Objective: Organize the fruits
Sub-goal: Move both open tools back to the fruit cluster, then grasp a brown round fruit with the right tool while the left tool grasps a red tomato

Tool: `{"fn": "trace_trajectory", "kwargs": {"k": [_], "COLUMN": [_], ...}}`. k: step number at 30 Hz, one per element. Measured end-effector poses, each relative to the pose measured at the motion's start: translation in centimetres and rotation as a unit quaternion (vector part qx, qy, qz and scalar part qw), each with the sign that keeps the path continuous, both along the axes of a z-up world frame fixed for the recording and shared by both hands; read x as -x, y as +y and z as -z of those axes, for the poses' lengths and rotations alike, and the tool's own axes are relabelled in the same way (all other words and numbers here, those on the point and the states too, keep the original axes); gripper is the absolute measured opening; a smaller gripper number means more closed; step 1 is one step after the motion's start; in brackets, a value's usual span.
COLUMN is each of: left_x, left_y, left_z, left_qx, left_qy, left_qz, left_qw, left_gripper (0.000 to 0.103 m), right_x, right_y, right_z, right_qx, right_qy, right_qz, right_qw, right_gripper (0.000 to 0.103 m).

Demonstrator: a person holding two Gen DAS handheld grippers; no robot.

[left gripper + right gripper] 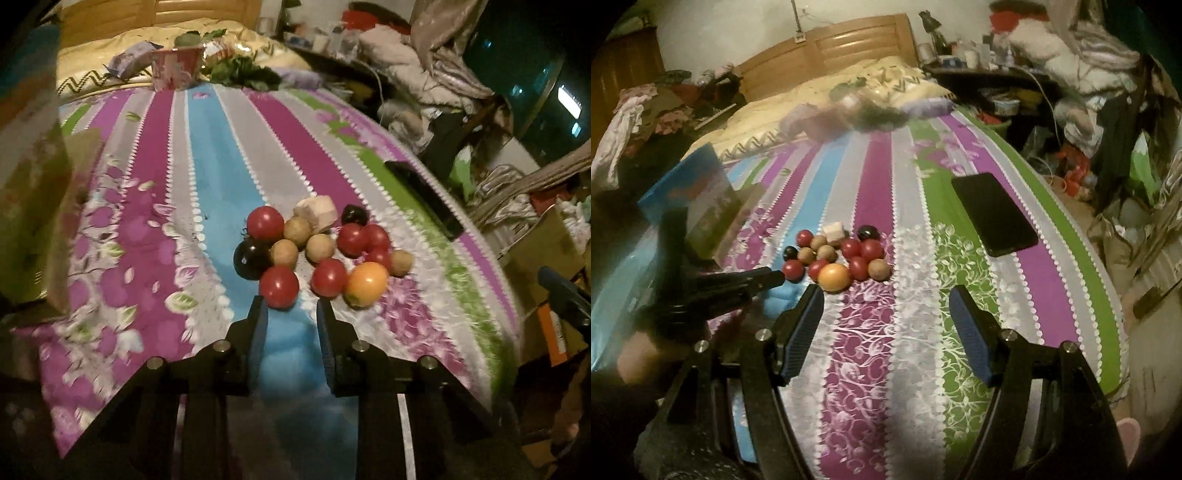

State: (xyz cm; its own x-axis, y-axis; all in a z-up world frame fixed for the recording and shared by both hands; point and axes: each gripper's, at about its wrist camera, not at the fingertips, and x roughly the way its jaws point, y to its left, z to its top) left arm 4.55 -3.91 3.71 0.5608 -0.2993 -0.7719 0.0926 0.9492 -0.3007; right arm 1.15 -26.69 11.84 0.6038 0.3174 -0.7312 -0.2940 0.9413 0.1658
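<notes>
Left wrist view shows left gripper (291,308) narrowly parted, empty; right gripper (886,297) gapes empty; box (33,166) blurred.

The heap on the striped bedspread (229,155) holds six red tomatoes (265,222), two near-black ones (250,258), one orange one (367,283), four small brown fruits (320,248) and one pale chunk (316,212) at twelve o'clock (kind unclear). One black phone (993,214) lies at three o'clock.
</notes>
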Motion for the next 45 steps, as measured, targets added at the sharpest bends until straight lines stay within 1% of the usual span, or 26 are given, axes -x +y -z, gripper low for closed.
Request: {"fn": "trace_trajectory", "kwargs": {"k": [4,6,10,13,14,15,16,17,18,20,24,27,32,35,37,38,39,43,45], "left_x": [-1.1,-1.3,-1.8,-2.4,-2.5,-2.6,-2.5,-2.2,-1.9,-1.0,0.3,0.4,0.0,-0.2,-0.3,-0.3,-0.3,-0.1,0.1], "left_y": [-0.3,-0.2,-0.7,-1.0,-1.0,-0.9,-0.8,-0.7,-0.6,-0.3,-0.4,-0.3,-0.4,-0.3,-0.4,-0.4,-0.4,-0.5,-0.4], "left_z": [1.4,1.8,2.4,2.3,2.3,2.2,2.1,1.9,1.8,1.4,1.3,1.6,1.7,2.0,2.0,2.0,2.0,1.5,0.8], "left_qx": [-0.019,-0.014,-0.024,-0.022,-0.02,-0.019,-0.018,-0.015,-0.014,-0.007,0.002,0.008,0.009,0.01,0.01,0.01,0.01,0.003,-0.003], "left_qy": [0.003,0.001,-0.008,-0.008,-0.007,-0.007,-0.005,-0.008,-0.01,-0.012,-0.008,-0.003,-0.002,0.001,0.001,0.001,0.002,0.0,-0.005], "left_qz": [-0.011,-0.013,-0.008,-0.002,0.0,0.0,0.0,-0.001,-0.002,-0.006,0.001,-0.003,-0.004,-0.006,-0.007,-0.009,-0.01,-0.016,-0.022], "left_qw": [0.9998,0.9998,0.9996,0.9997,0.9998,0.9998,0.9998,0.9999,0.9999,0.9999,1.0,1.0,1.0,0.9999,0.9999,0.9999,0.9999,0.9999,0.9998], "left_gripper": [0.027,0.029,0.034,0.034,0.032,0.028,0.027,0.027,0.027,0.027,0.027,0.027,0.027,0.027,0.027,0.027,0.027,0.027,0.027], "right_x": [-0.8,-1.1,-1.6,-2.4,-2.8,-3.3,-3.8,-4.3,-4.8,-5.6,-7.1,-7.9,-8.6,-9.0,-9.2,-9.2,-9.2,-8.5,-8.0], "right_y": [-0.2,-0.2,0.0,0.2,0.3,0.4,0.5,0.7,0.9,1.4,3.0,3.5,4.4,4.9,4.9,4.7,4.7,4.5,4.2], "right_z": [1.3,1.8,2.7,3.4,3.8,4.3,4.9,5.2,5.7,6.3,7.9,8.6,9.2,9.4,9.5,9.5,9.4,8.7,7.8], "right_qx": [-0.002,-0.004,-0.004,-0.008,-0.011,-0.014,-0.014,-0.011,-0.007,0.001,0.031,0.042,0.062,0.065,0.069,0.072,0.07,0.07,0.073], "right_qy": [0.014,0.02,0.026,0.028,0.03,0.034,0.039,0.044,0.05,0.048,0.048,0.045,0.026,0.025,0.025,0.024,0.024,0.019,0.022], "right_qz": [-0.004,-0.008,-0.018,-0.031,-0.038,-0.045,-0.054,-0.059,-0.067,-0.083,-0.132,-0.148,-0.161,-0.171,-0.169,-0.162,-0.158,-0.136,-0.106], "right_qw": [1.0,1.0,0.999,0.999,0.999,0.998,0.998,0.997,0.996,0.995,0.99,0.987,0.985,0.983,0.983,0.984,0.985,0.988,0.991], "right_gripper": [0.071,0.071,0.071,0.071,0.071,0.066,0.061,0.051,0.049,0.048,0.048,0.048,0.049,0.048,0.04,0.03,0.026,0.026,0.026]}}
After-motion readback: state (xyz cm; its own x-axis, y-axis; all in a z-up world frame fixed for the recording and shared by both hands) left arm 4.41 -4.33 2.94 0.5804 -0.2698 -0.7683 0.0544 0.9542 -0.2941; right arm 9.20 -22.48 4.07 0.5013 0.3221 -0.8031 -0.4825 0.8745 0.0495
